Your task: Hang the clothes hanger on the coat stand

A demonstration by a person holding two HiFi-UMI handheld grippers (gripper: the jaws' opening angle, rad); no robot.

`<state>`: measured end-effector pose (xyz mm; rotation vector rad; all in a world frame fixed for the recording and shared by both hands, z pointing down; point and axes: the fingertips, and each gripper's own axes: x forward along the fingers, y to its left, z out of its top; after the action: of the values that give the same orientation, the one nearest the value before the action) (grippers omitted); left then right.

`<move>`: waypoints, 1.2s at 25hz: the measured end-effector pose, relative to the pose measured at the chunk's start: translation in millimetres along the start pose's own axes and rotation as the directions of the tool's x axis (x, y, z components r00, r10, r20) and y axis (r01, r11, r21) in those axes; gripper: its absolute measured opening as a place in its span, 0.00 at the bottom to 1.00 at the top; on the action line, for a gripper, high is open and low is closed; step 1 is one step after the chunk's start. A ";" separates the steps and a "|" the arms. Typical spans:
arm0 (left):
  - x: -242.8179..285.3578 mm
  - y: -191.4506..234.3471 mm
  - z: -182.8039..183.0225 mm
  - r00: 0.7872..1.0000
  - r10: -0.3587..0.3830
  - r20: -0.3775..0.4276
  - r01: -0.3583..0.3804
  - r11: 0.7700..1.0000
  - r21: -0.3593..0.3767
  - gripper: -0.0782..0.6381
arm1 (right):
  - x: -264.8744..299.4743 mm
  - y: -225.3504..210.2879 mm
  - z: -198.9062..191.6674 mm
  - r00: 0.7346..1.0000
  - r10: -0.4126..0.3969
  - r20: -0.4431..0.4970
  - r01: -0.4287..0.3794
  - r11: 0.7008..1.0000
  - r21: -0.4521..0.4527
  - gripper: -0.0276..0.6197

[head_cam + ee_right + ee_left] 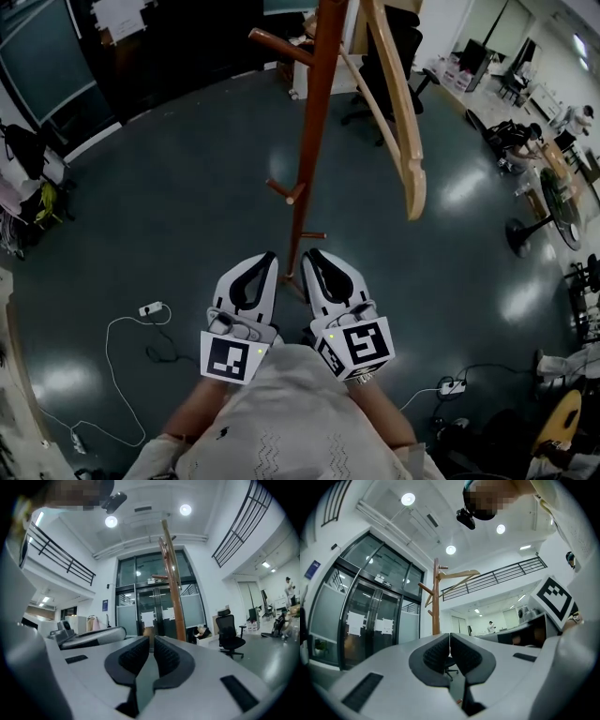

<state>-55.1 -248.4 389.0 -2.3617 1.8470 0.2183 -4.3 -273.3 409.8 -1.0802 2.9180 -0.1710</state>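
Note:
The brown wooden coat stand [314, 122] rises in the middle of the head view, with short pegs along its pole. A light wooden clothes hanger [398, 103] hangs from its top, sloping down to the right. My left gripper [265, 261] and right gripper [315, 257] are held close to my body, either side of the pole's foot, well below the hanger. Both are shut with nothing in them. In the left gripper view, the stand [436, 602] with the hanger [459, 576] stands beyond the shut gripper [450, 639]. In the right gripper view, the pole [173, 588] rises past that gripper [151, 644].
A black office chair [389, 56] stands behind the stand. A white power strip with a cable [150, 308] lies on the dark floor [169, 187] at the left, another strip [452, 385] at the right. A round table [562, 202] stands far right. Glass doors [370, 620] are behind the stand.

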 end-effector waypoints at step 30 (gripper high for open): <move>9.7 23.8 -57.3 0.997 0.001 -0.076 -0.010 0.993 -0.120 0.13 | 36.4 2.5 -55.5 0.992 0.059 -0.114 -0.059 0.998 0.005 0.07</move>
<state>-74.1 -274.5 442.8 -2.4775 1.9264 0.2511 -37.0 -289.9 465.2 -1.0150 3.0459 -0.2415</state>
